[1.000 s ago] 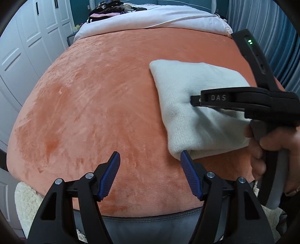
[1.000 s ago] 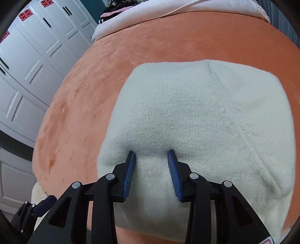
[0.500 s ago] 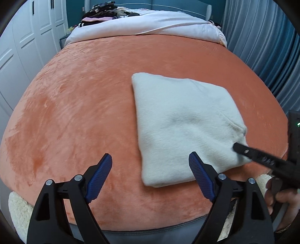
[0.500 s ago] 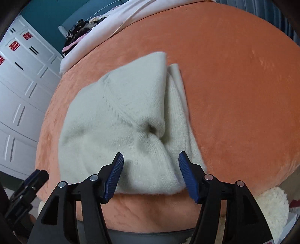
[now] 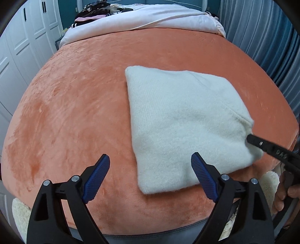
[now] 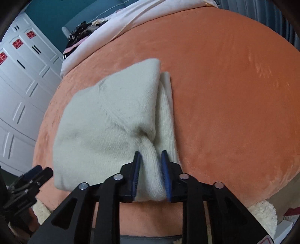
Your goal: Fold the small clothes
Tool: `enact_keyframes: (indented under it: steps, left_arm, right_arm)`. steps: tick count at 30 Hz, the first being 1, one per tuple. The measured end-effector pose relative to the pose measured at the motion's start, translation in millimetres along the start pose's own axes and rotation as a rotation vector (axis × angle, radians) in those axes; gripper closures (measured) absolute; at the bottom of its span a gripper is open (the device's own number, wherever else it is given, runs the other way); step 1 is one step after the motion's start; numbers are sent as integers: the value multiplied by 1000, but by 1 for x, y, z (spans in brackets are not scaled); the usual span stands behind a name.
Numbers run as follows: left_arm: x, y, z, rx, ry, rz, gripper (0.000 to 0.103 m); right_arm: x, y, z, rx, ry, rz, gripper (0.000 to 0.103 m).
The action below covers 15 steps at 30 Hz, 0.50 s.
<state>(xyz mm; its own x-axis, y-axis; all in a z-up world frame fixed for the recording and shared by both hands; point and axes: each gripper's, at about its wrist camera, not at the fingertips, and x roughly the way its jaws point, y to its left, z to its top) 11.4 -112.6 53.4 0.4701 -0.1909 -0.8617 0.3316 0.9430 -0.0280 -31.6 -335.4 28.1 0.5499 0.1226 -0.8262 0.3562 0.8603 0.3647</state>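
A cream knit garment [image 5: 183, 122], folded into a rough rectangle, lies on the orange plush blanket [image 5: 75, 112]. My left gripper [image 5: 150, 155] hovers over its near left corner. Its jaws are opening wide and nothing is pinched between them. In the right wrist view the garment [image 6: 105, 127] shows a top layer folded over a ribbed strip. My right gripper [image 6: 151, 151] has a bunched fold of the near edge between its blue pads, which press on it while the jaws are opening. One right finger [image 5: 262, 144] touches the garment's right corner in the left view.
White bedding [image 5: 150, 18] and a pile of dark clothes [image 5: 97, 11] lie at the far end. White wardrobe doors [image 5: 22, 56] stand on the left, a blue curtain [image 5: 262, 37] on the right. Fleecy cream fabric [image 5: 18, 210] hangs below the near edge. A person's hand [image 5: 286, 193] holds the right gripper.
The right gripper left the garment's top, swung to its right near corner, and its jaws narrowed around a fold. The left gripper's jaws spread wider and the garment now lies nearer to it.
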Motion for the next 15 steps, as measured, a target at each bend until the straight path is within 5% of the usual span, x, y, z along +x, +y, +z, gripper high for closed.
enact_keyframes:
  steps: [1,2,15]
  left_arm:
    - [1,0,3,-4,1,-5,14]
    - [4,-1,6,-8,5,-7,13]
    - [64,-10,43,-50,102,-25,9]
  right_arm:
    - [-5,1,5,3,-32,-19,32]
    - [-7,2,8,5,-60,-27,27]
    - [64,-2,33,99,82,77,20]
